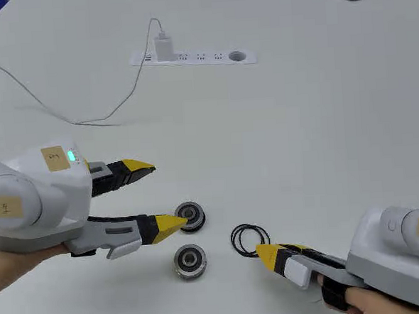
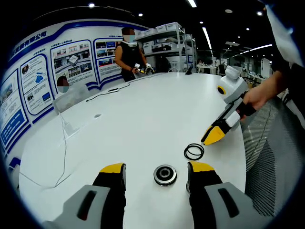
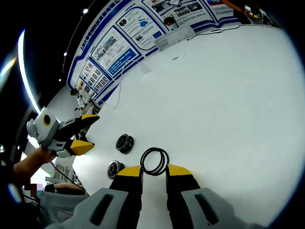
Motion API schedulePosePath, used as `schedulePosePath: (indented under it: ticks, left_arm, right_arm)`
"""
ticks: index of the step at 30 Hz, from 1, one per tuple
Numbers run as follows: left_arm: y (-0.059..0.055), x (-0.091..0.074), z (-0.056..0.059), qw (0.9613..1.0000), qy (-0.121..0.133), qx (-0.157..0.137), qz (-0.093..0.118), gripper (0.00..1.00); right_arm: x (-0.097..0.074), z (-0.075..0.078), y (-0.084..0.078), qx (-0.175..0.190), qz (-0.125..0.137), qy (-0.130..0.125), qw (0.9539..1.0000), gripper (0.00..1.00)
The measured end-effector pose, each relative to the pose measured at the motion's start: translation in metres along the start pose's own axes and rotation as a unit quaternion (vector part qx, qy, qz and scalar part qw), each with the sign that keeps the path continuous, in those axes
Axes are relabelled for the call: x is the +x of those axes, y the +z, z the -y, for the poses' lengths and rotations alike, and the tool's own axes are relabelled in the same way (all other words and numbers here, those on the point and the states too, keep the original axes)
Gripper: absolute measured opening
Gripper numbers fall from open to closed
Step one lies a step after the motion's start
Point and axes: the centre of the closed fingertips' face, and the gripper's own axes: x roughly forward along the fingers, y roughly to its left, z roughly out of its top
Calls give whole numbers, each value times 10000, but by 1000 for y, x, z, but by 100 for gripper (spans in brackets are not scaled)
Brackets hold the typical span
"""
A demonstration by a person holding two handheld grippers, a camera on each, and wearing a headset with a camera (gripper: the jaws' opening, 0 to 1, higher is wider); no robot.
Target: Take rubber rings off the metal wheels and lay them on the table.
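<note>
Wide-open, empty left gripper (image 1: 169, 194) is facing wheel (image 1: 190, 215) lying dead ahead between its tips, near worktop's (image 1: 300, 123) front edge; right gripper (image 1: 261, 252), jaws slightly parted, is hovering by rings (image 1: 250, 238).

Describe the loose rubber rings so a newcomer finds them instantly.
On the white table, look right of the two metal wheels. The rubber rings lie flat just before the right tongs' yellow tips: thin, hollow black loops, unlike the chunky silver-hubbed wheels.

- I see two wheels (image 1: 190, 215): grey metal with a dull shine, dark matt centres.
- Rubber rings (image 1: 249, 238): thin, black, matt.
- Table (image 1: 300, 123): smooth, white, faintly sheened.
- Left gripper (image 1: 169, 193) and right gripper (image 1: 261, 252): glossy white plastic shells, matt yellow tips, beige paper labels.
</note>
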Motion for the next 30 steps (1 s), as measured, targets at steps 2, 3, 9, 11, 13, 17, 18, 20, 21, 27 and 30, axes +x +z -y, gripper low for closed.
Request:
schedulePosePath:
  ticks: [2, 3, 9, 11, 13, 17, 18, 20, 21, 27, 30]
  left_arm:
    - [-1, 1, 1, 10000, -23, 5, -22, 54]
    - [-2, 1, 1, 10000, -28, 7, -31, 54]
    - [-7, 4, 0, 9999, -50, -3, -113, 53]
    - [-8, 5, -1, 9999, -59, -10, -139, 52]
    - [-9, 8, -2, 9998, -78, -16, -169, 51]
    - [-10, 15, -2, 9996, -132, 61, -237, 49]
    - [-10, 17, -2, 9995, -141, 76, -255, 48]
    - [-13, 22, -2, 9993, -169, 116, -328, 46]
    - [-14, 24, -2, 9991, -178, 138, -356, 45]
    - [-19, 35, 6, 9980, -400, 120, -479, 34]
    - [-21, 38, 9, 9973, -491, 118, -530, 32]
  right_arm:
    - [0, -1, 6, 45, 98, 49, 9999, 21]
    - [-1, -1, 8, 60, 132, 63, 9999, 21]
    - [1, -11, 23, 276, 455, 352, 9980, 22]
    - [1, -16, 26, 346, 518, 484, 9969, 24]
    - [2, -20, 29, 344, 603, 582, 9959, 27]
    - [3, -31, 35, 325, 724, 834, 9933, 32]
    - [3, -32, 35, 330, 729, 866, 9930, 33]
    - [4, -34, 34, 344, 718, 910, 9927, 33]
    - [5, -34, 34, 360, 708, 930, 9925, 33]
    - [7, -34, 32, 441, 637, 1000, 9920, 33]
    - [8, -34, 32, 454, 640, 1022, 9917, 33]
